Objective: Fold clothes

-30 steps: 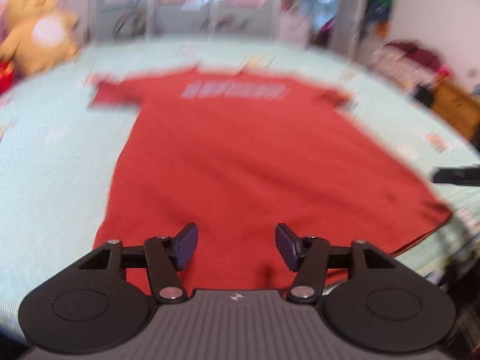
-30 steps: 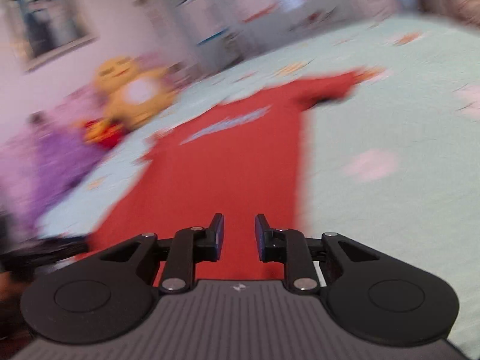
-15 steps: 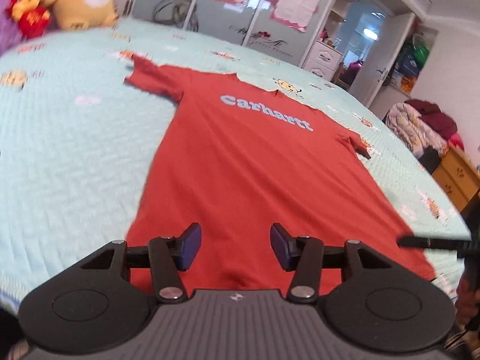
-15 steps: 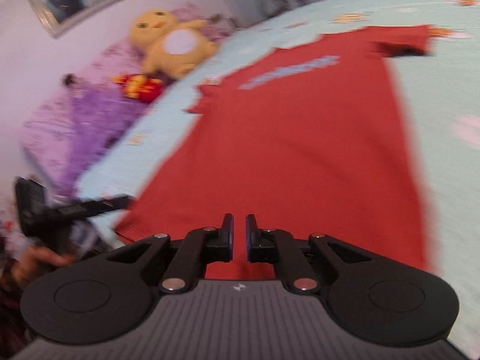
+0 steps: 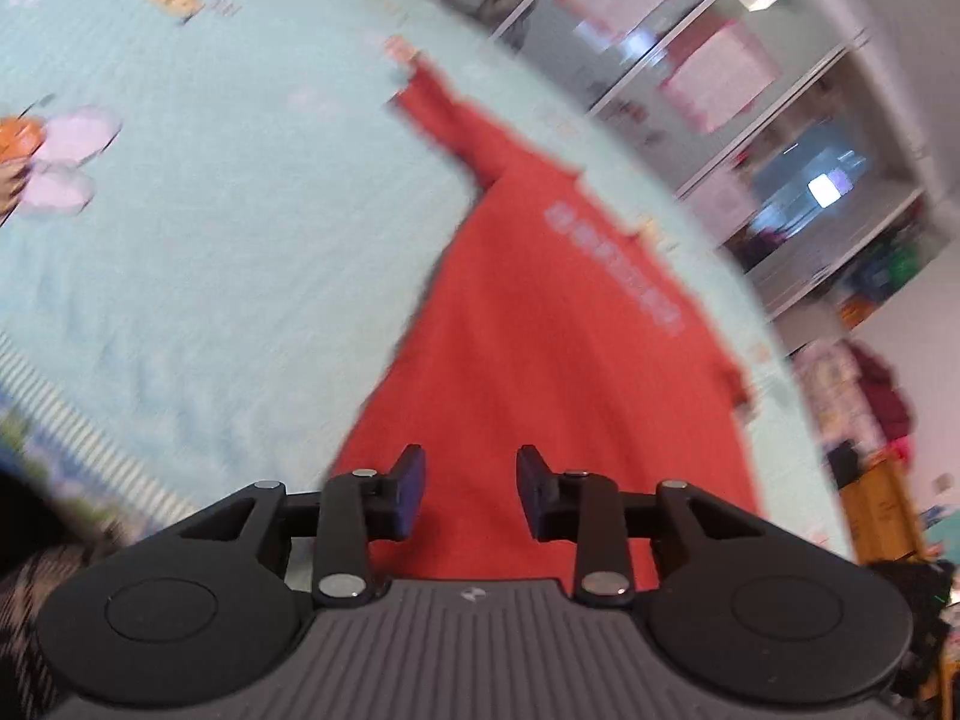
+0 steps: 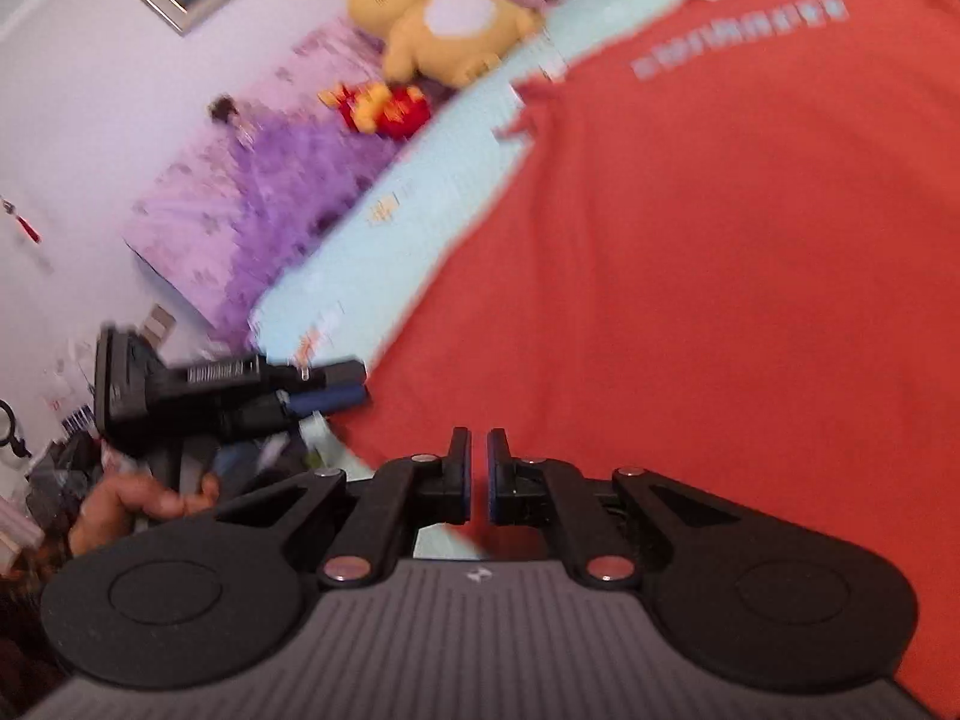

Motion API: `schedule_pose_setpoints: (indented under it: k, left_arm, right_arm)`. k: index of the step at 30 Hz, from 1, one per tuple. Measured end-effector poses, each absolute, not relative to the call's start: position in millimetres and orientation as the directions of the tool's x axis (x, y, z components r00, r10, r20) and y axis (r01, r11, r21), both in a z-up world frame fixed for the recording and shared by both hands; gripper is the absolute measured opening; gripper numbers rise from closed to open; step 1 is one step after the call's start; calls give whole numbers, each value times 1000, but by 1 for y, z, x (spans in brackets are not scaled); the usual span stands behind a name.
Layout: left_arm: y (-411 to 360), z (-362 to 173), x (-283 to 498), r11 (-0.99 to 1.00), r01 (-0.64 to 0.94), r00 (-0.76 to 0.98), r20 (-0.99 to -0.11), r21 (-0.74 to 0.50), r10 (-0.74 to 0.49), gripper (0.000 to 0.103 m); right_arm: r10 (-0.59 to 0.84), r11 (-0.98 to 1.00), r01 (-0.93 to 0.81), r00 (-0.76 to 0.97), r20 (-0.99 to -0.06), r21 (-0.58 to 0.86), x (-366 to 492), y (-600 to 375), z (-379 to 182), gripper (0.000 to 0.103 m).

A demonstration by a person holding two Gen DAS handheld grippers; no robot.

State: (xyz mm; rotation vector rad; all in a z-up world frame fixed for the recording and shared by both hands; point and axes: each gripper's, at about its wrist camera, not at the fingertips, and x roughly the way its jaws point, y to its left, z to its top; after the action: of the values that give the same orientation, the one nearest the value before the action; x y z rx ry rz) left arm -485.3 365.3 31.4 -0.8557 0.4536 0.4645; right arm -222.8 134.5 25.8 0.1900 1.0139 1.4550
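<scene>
Red T-shirt (image 5: 540, 360) lies flat on the bedspread (image 5: 210, 228); left gripper (image 5: 471, 489) closing, empty; right gripper (image 6: 478, 474) clenched, empty.

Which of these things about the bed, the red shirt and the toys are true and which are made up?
1. The red T-shirt lies spread flat on the bed. True.
2. The right gripper is wide open. False: its jaws are nearly together, with nothing seen between them.
3. A yellow plush toy sits past the shirt. True.
4. The bed cover is dark blue. False: it is pale mint green.
5. The left gripper holds a sock. False: its jaws are apart and empty.
</scene>
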Motion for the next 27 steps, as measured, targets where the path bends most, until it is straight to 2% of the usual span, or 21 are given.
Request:
schedule_pose_setpoints:
  k: [1,4,8,9,10,11,14,17,18,20,21,22,24,25,26,27]
  left_arm:
    - [368,36,-476,592,-536,821,-535,-602,200,43]
    - [377,48,-450,653,-476,854,-488,-588,183,49]
    - [395,19,-403,673,-500,800,-589,-546,117,54]
    - [399,12,-392,676,-506,785,-612,-536,102,45]
    - [399,10,-403,660,-519,776,-624,-543,97,16]
    - [398,7,-414,644,-533,767,-635,-549,93,11]
    - [396,0,-447,593,-574,739,-669,-566,76,8]
    - [392,13,-462,597,-606,721,-680,-526,133,8]
    - [390,22,-462,613,-612,721,-672,-500,171,15]
    - [387,39,-452,667,-561,772,-600,-490,208,29]
    - [389,38,-442,679,-550,778,-594,-487,204,41]
    - [391,38,-433,690,-539,784,-588,-483,200,49]
    - [394,36,-414,712,-520,791,-582,-472,191,49]
    - [394,24,-407,718,-550,744,-641,-427,189,47]
    - [393,14,-401,725,-574,696,-693,-380,188,45]
    - [387,6,-411,736,-576,688,-697,-355,202,31]
  right_arm:
    - [878,179,-723,-190,-440,668,-216,144,29,6]
    - [901,197,-704,-145,-410,682,-195,170,37,7]
    - [910,259,-608,-106,-400,751,-160,210,18,9]
    - [898,263,-602,-134,-420,754,-162,221,10,9]
    - [867,279,-601,-178,-466,749,-168,224,-1,9]
    - [836,281,-604,-228,-499,746,-176,225,-11,7]
    - [806,164,-662,-338,-486,732,-214,202,-16,5]
    - [782,148,-638,-393,-485,756,-214,196,-7,9]
    - [779,145,-634,-400,-483,760,-212,195,-3,9]
    - [814,153,-656,-341,-471,739,-196,206,8,9]
    - [834,165,-652,-308,-458,740,-188,213,13,9]
    - [853,164,-631,-296,-431,758,-184,221,15,9]
    - [869,133,-594,-314,-381,793,-183,234,14,9]
    - [853,107,-589,-361,-378,801,-190,241,8,10]
    - [827,87,-583,-409,-385,807,-198,248,1,16]
    - [777,94,-587,-461,-428,804,-208,253,-11,18]
